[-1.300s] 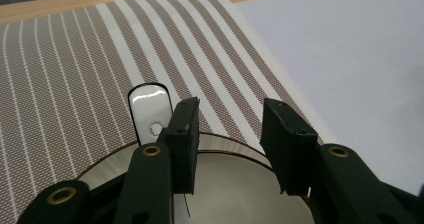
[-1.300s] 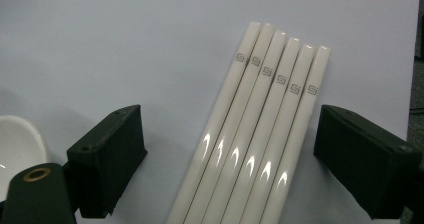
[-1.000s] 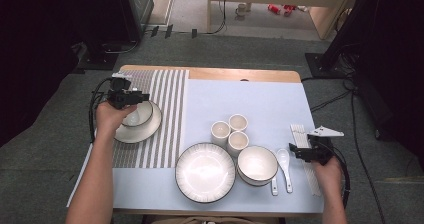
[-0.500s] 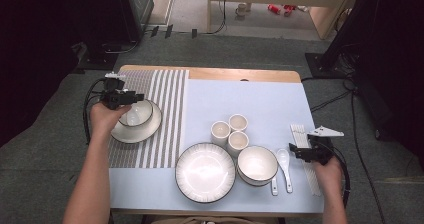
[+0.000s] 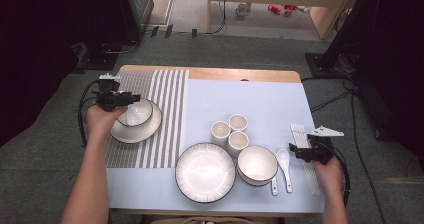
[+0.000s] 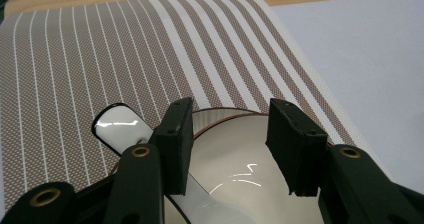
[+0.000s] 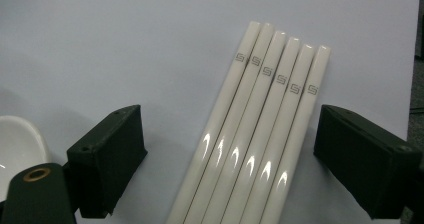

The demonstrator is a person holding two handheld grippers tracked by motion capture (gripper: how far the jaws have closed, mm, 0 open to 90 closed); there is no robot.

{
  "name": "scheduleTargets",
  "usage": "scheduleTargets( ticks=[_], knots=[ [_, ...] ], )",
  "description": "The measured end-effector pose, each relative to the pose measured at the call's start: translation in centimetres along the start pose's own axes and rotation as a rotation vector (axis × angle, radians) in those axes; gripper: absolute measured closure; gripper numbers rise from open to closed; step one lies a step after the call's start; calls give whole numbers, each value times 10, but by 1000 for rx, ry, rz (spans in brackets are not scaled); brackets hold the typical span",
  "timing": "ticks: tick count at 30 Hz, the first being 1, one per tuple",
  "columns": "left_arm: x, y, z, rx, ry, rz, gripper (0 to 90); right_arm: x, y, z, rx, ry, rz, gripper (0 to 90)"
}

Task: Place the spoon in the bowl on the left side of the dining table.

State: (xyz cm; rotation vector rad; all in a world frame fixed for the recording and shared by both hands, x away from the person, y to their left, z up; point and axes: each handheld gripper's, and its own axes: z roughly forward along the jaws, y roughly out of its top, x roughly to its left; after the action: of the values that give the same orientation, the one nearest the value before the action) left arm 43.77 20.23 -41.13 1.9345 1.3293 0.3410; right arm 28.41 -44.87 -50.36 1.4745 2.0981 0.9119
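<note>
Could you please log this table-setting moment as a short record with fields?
Left hand-held gripper: jaws have just been opening, over the small bowl, gripping nothing
Small bowl: rests on a plate on the striped mat
Spoon: lies in the bowl
Right hand-held gripper: open, astride six white chopsticks, pads apart from them
Centre: three cups

The mat (image 5: 165, 104) on the left is brown with white stripes; the cloth (image 5: 260, 104) beside it is pale blue; the bench (image 5: 240, 74) edge is light wood; the small bowl (image 5: 137, 113) and its plate (image 5: 145, 131) are white with dark rims; the chopsticks (image 7: 260, 134) are glossy white with small grey square marks; each hand-held gripper (image 6: 230, 134) is black.
</note>
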Motion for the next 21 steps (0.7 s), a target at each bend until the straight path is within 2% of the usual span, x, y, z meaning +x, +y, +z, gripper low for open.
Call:
scheduleTargets(
  ticks=[5, 9, 14, 21],
  knots=[
    [0, 0, -2, -8, -1, -9, 525, 0, 0, 0, 0, 0, 0, 121],
    [-3, 1, -2, -12, 2, 3, 518, 0, 0, 0, 0, 0, 0, 121],
    [1, 1, 0, -8, -11, -40, 489, 0, 0, 0, 0, 0, 0, 121],
    [3, 0, -3, -5, -10, -43, 482, 0, 0, 0, 0, -1, 0, 121]
  ],
)
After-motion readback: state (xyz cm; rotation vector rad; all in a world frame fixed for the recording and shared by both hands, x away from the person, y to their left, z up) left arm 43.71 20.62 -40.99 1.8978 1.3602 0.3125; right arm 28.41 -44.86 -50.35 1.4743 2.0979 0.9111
